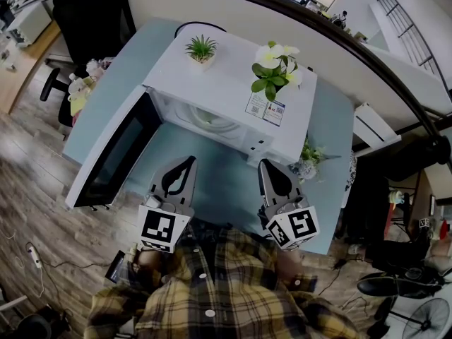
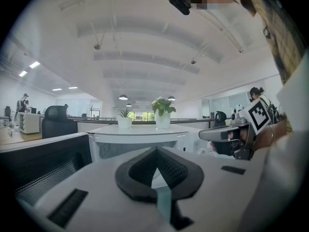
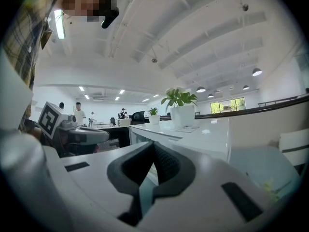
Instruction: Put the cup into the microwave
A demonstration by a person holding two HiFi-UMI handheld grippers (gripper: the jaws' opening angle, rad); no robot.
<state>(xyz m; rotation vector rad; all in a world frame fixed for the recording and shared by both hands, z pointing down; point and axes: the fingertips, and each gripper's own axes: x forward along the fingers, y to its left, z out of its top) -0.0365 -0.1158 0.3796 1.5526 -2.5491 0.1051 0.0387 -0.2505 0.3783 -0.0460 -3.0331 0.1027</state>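
Microwave [image 1: 233, 83]: stands on the light-blue tabletop [image 1: 219, 171]. Its door [image 1: 113, 154] is swung fully open to the left of the cavity in the head view.

On top of the microwave are a spiky green plant [image 1: 201, 48] toward the door side and a white-flowered plant [image 1: 275, 66] toward the opposite side.

Left hand-held gripper [image 1: 189, 161] – clenched, jaw tips meeting, nothing between them. It is held in front of the microwave's open cavity, clear of it.

Right hand-held gripper [image 1: 265, 165] – clenched and empty. It is held in front of the microwave's control-panel side, beside the left one and apart from it.

Cup: in neither hand-held gripper. A round pale shape [image 1: 210, 121] lies inside the microwave cavity. Whether this is the cup or the turntable cannot be told.
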